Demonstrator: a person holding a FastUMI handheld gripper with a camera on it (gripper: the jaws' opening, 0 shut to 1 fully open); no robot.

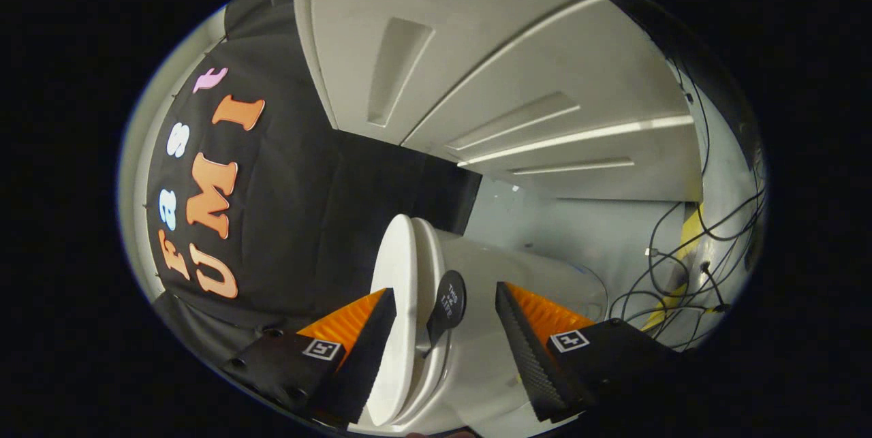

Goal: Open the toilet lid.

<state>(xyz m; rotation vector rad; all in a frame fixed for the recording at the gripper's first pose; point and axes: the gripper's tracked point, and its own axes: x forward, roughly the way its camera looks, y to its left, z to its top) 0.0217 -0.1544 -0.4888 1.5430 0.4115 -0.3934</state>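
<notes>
Gripper view is showing the gripper (pixel 446 339) standing wide apart at the lower centre of the frame, its two fingers (pixel 371 349) gripping nothing. Between them the white toilet (pixel 504 274) is lying rotated in the frame, with the toilet lid (pixel 395 281) appearing as a thin white edge just beside the left finger. A black tab (pixel 446 305) is projecting from the lid's rim in the gap between the fingers. Black cables (pixel 688 274) are trailing over the pale floor (pixel 586 227) at the right of the frame.
</notes>
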